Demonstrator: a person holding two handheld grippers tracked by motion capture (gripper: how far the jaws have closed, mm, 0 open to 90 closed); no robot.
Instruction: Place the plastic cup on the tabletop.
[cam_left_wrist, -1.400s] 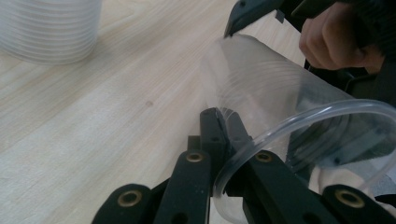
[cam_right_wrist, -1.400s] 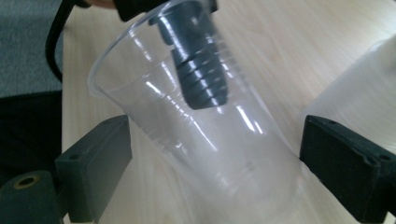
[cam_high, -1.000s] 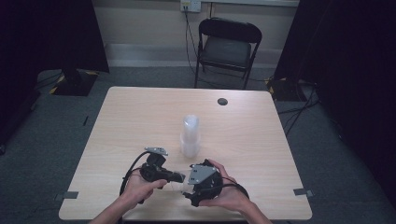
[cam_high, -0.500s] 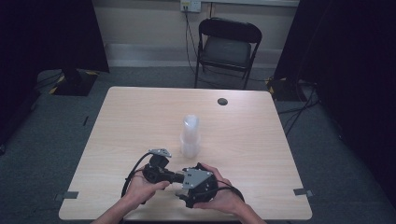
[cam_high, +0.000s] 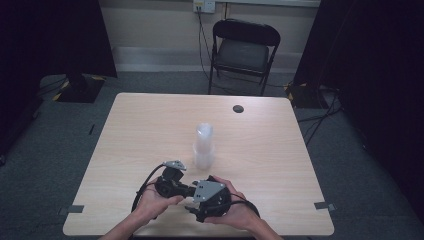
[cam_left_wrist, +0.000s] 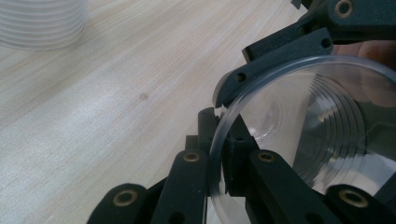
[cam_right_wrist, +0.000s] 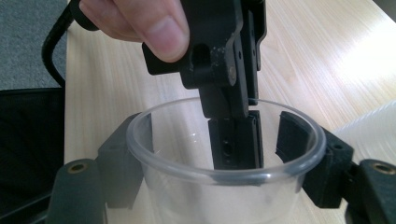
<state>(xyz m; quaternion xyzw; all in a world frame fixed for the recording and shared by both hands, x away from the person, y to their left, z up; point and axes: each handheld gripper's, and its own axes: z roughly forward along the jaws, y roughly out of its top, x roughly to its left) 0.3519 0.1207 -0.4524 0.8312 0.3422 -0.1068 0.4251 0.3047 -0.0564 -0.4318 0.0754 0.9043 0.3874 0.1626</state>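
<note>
Clear plastic cup (cam_right_wrist: 224, 186) pinched at rim by left gripper (cam_left_wrist: 219, 163) (jaws clamped); right gripper (cam_right_wrist: 224, 154) closing around body, pads touching. Squeeze gently, avoid crushing.

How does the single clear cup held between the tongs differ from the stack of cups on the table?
The single cup is held off the table; the stack of cups stands upright on it. The single cup is gripped by the left tongs at its rim and the right tongs around its wall; the stack is untouched. Both are clear ribbed plastic.
</note>
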